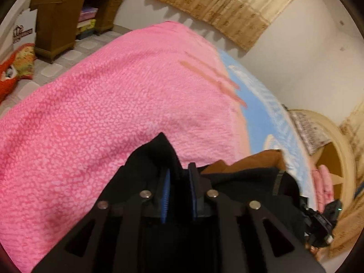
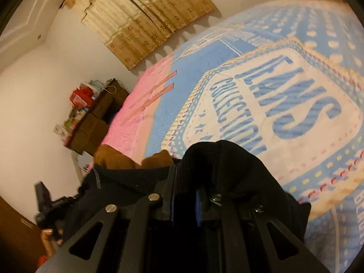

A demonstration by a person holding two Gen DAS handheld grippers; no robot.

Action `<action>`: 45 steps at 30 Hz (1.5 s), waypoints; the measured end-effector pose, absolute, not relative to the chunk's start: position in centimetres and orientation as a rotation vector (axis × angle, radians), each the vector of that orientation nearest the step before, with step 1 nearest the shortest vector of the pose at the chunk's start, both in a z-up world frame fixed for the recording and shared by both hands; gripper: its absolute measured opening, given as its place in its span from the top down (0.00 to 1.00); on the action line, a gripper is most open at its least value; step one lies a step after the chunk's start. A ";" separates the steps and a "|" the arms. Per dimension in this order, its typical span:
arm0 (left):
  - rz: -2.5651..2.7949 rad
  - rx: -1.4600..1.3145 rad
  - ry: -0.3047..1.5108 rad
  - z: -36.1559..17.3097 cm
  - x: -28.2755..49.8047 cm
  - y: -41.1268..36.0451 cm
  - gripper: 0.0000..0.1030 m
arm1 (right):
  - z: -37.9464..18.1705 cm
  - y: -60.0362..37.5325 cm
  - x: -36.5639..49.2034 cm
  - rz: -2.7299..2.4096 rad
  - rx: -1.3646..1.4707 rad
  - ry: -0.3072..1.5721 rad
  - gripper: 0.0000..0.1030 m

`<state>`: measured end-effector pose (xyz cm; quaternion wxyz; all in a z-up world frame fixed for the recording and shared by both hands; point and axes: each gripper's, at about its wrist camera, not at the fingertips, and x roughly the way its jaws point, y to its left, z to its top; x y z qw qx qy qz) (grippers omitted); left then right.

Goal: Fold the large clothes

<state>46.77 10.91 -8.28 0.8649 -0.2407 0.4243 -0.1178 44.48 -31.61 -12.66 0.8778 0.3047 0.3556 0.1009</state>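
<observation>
Pinching the black garment (image 1: 159, 152) in both tongs, we hold it above the bed: our left gripper (image 1: 179, 177) clamps one bunched edge, our right gripper (image 2: 185, 182) another. Below lie a pink blanket (image 1: 102, 113) and a blue printed blanket (image 2: 284, 91).

garment (image 1: 159, 152) above bed (image 1: 102, 104), curtain (image 1: 227, 6) behind

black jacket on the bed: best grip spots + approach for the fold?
Roughly where it is held now: the black jacket by its ribbed edge, one corner per gripper. The left gripper pinches a bunched corner; the right gripper clamps the ribbed band. Come from the near edge of the bed, since the fabric spans between the grippers, zipper and brown lining showing between them.
</observation>
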 end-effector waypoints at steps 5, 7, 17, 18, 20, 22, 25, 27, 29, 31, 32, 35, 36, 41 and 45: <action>-0.148 -0.333 0.725 -3.8 42.3 14.0 0.01 | -6.8 -33.1 38.5 0.158 0.661 0.544 0.45; -0.143 -0.327 0.689 -3.1 39.9 16.2 0.00 | -4.6 -31.2 36.9 0.176 0.545 0.526 0.45; 0.002 -0.492 0.707 -8.8 29.5 16.3 0.01 | -5.2 -10.8 38.3 0.390 0.114 0.672 0.91; 0.010 -0.518 0.690 -9.5 28.3 15.7 0.01 | -5.7 -10.1 39.1 0.401 0.149 0.681 0.91; -0.006 -0.564 0.703 -10.7 28.3 14.7 0.01 | -8.2 -9.3 41.5 0.353 0.191 0.729 0.91; -0.035 -0.600 0.747 -11.6 29.9 13.8 0.01 | -12.5 -9.0 43.5 0.309 0.164 0.813 0.93; -0.032 -0.628 0.732 -12.4 32.1 13.0 0.01 | -14.1 -11.5 44.0 0.387 0.350 0.805 0.94; -0.020 -0.668 0.721 -13.0 33.4 12.8 0.01 | -14.8 -11.9 44.0 0.412 0.386 0.799 0.94; -0.009 -0.710 0.687 -13.2 34.1 12.7 0.00 | -14.9 -11.5 44.0 0.401 0.363 0.796 0.94; 0.020 -0.697 0.664 -13.1 34.7 12.4 0.02 | -14.9 -11.1 44.0 0.395 0.349 0.795 0.94; 0.016 -0.690 0.650 -12.9 34.9 12.1 0.07 | -15.0 -11.1 44.1 0.399 0.359 0.798 0.94; -0.007 -0.605 0.619 -11.4 35.8 11.1 0.34 | -13.9 -11.4 43.8 0.409 0.387 0.831 0.94; -0.016 -0.575 0.608 -10.9 36.0 10.8 0.42 | -13.0 -11.7 43.4 0.401 0.390 0.811 0.91; -0.035 -0.493 0.557 -9.6 35.6 10.4 0.76 | -9.9 -12.2 39.6 0.372 0.327 0.666 0.91; -0.090 -0.402 0.483 -7.5 34.6 8.8 0.83 | -15.9 -12.3 40.9 0.408 0.378 0.799 0.92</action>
